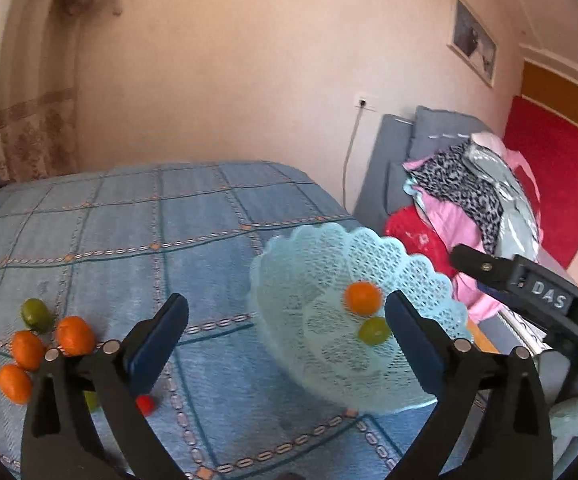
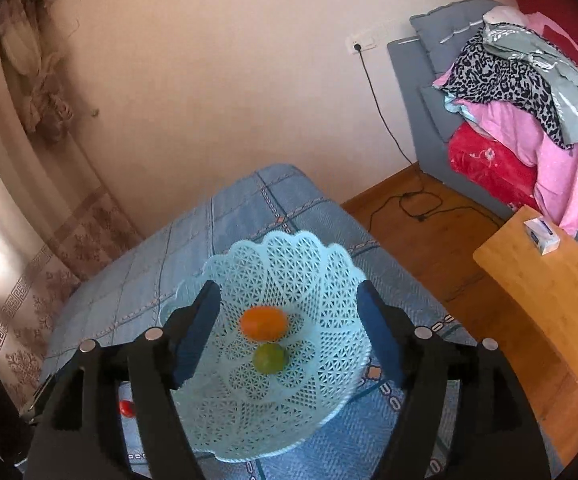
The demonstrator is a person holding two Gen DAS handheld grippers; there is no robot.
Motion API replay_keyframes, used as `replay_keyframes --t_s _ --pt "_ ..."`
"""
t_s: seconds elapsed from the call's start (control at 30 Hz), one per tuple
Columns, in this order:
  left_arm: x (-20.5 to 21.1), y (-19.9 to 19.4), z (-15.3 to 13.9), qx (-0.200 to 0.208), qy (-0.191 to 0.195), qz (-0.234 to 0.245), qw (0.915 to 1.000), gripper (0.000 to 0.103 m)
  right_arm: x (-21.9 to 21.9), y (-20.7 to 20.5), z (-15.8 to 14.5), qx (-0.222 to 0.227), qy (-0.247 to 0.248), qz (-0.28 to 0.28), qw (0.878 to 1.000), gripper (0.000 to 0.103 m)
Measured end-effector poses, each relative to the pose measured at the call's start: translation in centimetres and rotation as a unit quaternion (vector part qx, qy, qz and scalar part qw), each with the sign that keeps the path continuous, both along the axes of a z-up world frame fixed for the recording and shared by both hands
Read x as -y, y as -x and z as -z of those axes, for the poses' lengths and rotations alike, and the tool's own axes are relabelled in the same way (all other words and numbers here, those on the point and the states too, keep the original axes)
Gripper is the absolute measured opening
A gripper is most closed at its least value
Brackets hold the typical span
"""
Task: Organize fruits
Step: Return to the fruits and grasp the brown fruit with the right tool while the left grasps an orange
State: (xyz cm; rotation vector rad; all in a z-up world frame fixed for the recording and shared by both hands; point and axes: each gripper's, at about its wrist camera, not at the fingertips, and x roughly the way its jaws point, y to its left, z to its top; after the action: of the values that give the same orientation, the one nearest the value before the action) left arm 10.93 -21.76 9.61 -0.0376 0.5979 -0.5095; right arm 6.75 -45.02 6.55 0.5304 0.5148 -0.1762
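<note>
Fruit sits in the pale blue lattice plastic basket [image 2: 289, 264], and both grippers hang over it with nothing between their pads. Right gripper [image 2: 289, 328], jaws spread fairly wide, frames the round orange citrus fruit [image 2: 264, 322] and the small green round fruit [image 2: 270, 357] just nearer the camera; the two look to be touching, both lying on the basket floor, below the fingers and clear of them. Left gripper [image 1: 287, 344], jaws wide apart, empty: its right finger [image 1: 413, 344] crosses in front of the basket's near side, just beside the green fruit, while its left finger [image 1: 157, 344] hangs over the blue checked cloth [image 1: 129, 240] covering the table. Out at far left on that cloth, three more orange fruits [image 1: 29, 350] cluster together with another green fruit [image 1: 36, 314] just behind them, and a small red fruit [image 1: 145, 404] peeks from under the left finger. White letters "DAS" [image 1: 549, 296] read clearly on the right gripper's black body at the left camera's right edge.
</note>
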Motion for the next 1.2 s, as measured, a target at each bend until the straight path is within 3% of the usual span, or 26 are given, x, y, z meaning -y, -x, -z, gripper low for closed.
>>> replay_keyframes --t_s 0.13,0.4,0.6,0.83,1.2 --pt "-1.9 -0.3 -0.2 -0.013 0.005 -0.028 0.9995 0.098 -0.6 -0.1 -0.2 0.001 0.001 -0.008 1.000 0.075" --pt "-5.4 0.5 -1.5 0.026 -0.020 -0.081 0.9962 0.098 -2.0 0.0 -0.7 0.015 0.007 -0.024 1.000 0.079" --pt "-9.0 0.2 -1.0 0.013 -0.021 -0.119 0.9926 0.098 -3.0 0.5 -1.1 0.036 0.008 -0.039 0.999 0.084" --pt "-13.0 0.4 -0.6 0.028 -0.068 -0.174 0.9820 0.098 -5.0 0.7 -1.4 0.053 0.016 -0.071 0.996 0.087" --pt "-18.7 0.3 1.5 0.002 -0.070 -0.215 0.9740 0.098 -9.2 0.7 -1.0 0.063 0.038 -0.132 0.988 0.089"
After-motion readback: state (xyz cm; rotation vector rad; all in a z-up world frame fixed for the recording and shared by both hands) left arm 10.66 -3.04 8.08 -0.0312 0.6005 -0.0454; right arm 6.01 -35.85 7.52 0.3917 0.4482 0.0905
